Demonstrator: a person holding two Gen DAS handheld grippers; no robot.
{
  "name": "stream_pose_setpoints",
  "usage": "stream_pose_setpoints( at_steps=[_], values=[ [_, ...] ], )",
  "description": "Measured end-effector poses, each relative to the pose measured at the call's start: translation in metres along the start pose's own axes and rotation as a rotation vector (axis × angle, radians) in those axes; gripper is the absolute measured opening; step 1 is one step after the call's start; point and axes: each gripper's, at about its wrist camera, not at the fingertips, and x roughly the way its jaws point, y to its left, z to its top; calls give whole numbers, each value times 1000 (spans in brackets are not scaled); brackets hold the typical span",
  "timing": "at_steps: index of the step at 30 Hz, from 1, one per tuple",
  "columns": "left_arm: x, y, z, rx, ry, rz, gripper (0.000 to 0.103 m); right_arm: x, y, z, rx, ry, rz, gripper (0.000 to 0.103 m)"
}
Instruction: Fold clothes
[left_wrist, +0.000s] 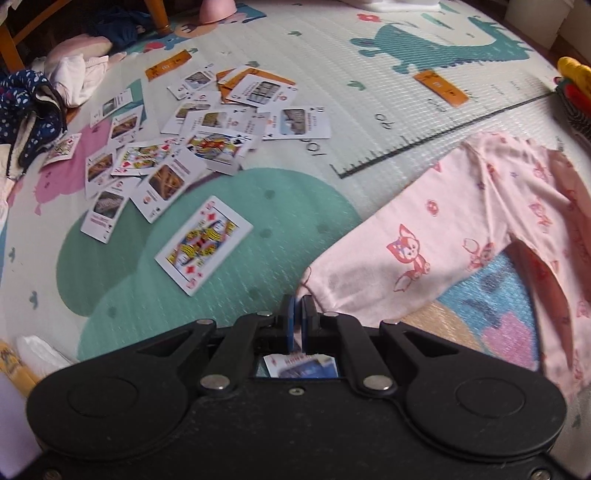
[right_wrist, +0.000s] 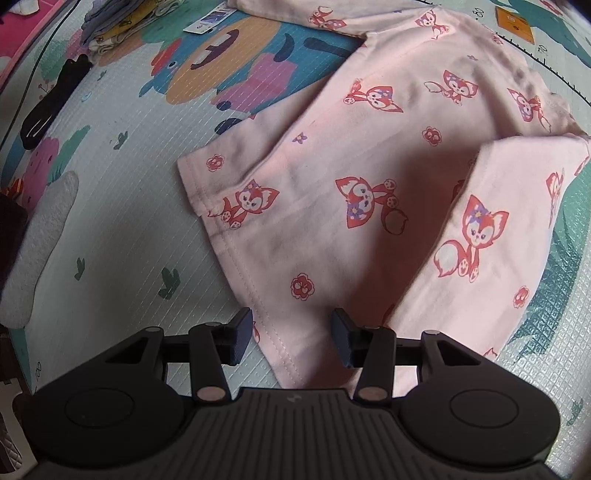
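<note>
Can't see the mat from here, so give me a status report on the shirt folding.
Left tongs shut on the pink shirt's sleeve cuff. Right tongs open over its hem. Playing cards lie beside the sleeve.

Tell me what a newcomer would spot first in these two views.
The pink fox-print top spread on the play mat fills the right wrist view, one sleeve folded in at right. In the left wrist view, playing cards lie scattered across the mat, with the left tongs shut at the cuff of the other sleeve. The right tongs stand open over the hem.
</note>
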Motion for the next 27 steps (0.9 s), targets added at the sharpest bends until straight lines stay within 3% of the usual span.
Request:
stream_pose_setpoints(
  at_steps=[6,13,27],
  values=[
    [17,6,18,46,48,54,1,1,1,-1,0,-4,7,49],
    [26,5,39,91,46,109,1,1,0,-3,3,-11,21,51],
    [63,10,58,148,111,248,1,1,-1,-2,0,-19,43,53]
  ],
)
